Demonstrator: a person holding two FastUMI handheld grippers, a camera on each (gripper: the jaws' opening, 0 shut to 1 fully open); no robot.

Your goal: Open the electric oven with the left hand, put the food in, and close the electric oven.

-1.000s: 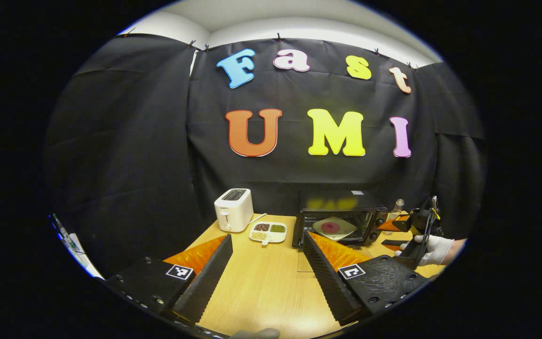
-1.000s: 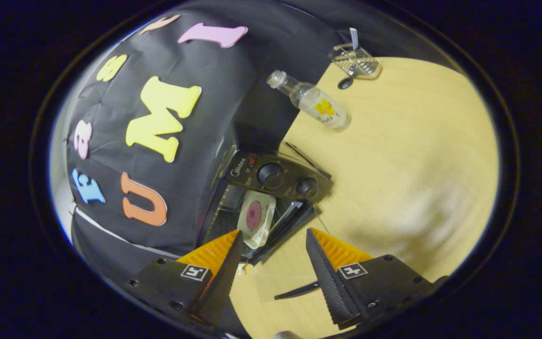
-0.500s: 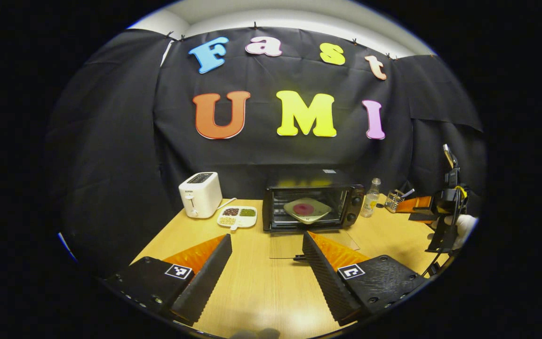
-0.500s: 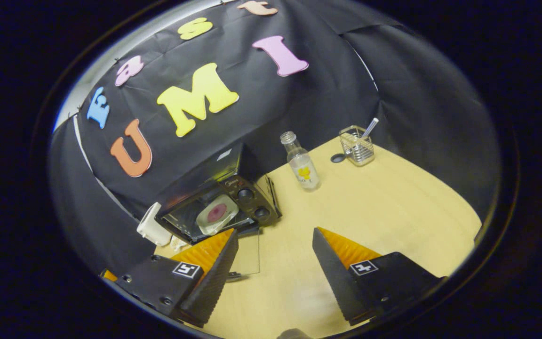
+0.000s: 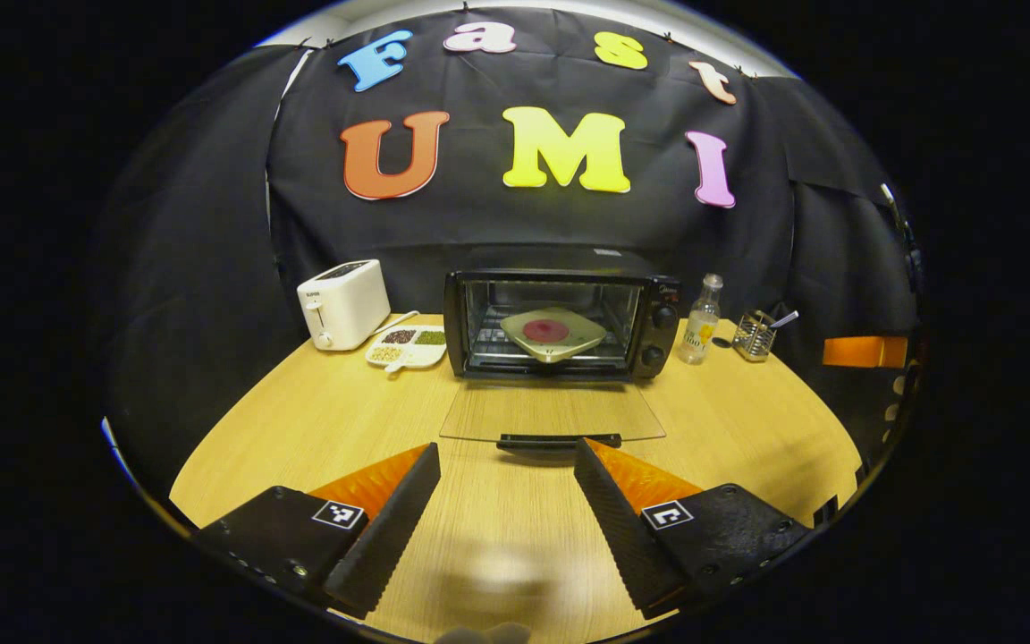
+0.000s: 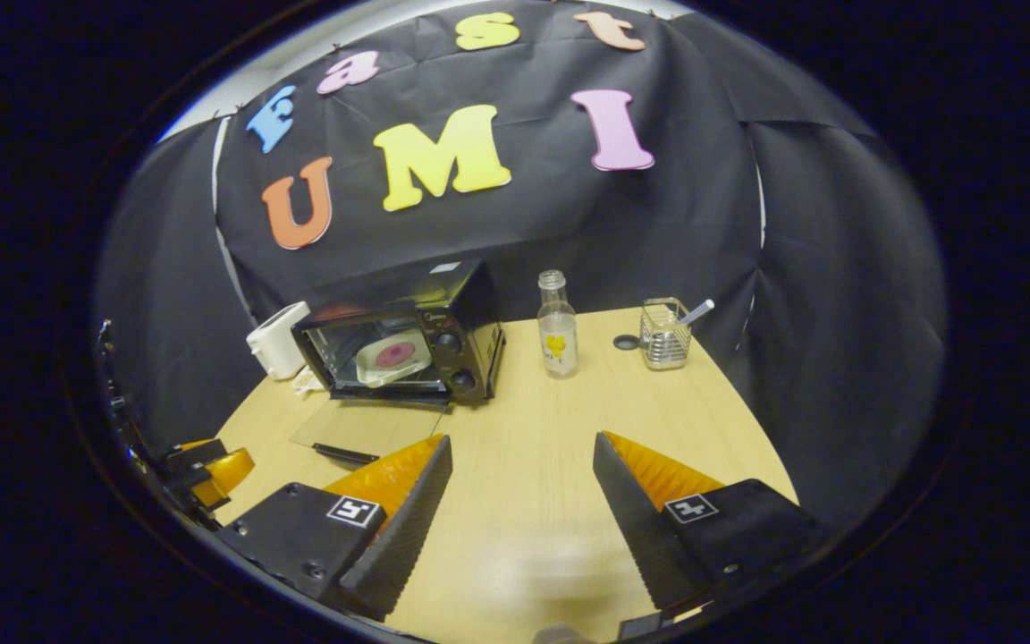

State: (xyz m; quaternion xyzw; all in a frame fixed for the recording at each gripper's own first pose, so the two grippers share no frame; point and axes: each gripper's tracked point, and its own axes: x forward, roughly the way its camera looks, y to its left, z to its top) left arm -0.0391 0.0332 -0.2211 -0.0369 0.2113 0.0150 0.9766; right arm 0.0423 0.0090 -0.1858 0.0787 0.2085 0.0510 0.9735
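Note:
The black electric oven (image 5: 658, 309) stands at the back of the wooden table (image 5: 300, 429), its glass door (image 5: 551, 413) folded down flat with the handle toward me. Inside on the rack sits a pale square plate with red food (image 5: 552, 331). My left gripper (image 5: 506, 501) is open and empty, low over the table a little in front of the door handle. In the right gripper view the oven (image 6: 457, 313) is at the left with the plate (image 6: 392, 356) inside. My right gripper (image 6: 522, 501) is open and empty, well back from the oven. The left gripper (image 6: 211, 470) shows at the lower left there.
A white toaster (image 5: 343, 304) and a divided dish of grains (image 5: 408, 347) stand left of the oven. A small clear bottle (image 5: 701, 320), a dark lid and a wire holder with a utensil (image 5: 755, 333) stand to its right. An orange finger (image 5: 864, 351) of the right gripper shows at the far right.
Both grippers have pulled back from the oven. The left one swung round to face the oven door squarely; the right one moved away to the right and levelled out. The plate stays inside.

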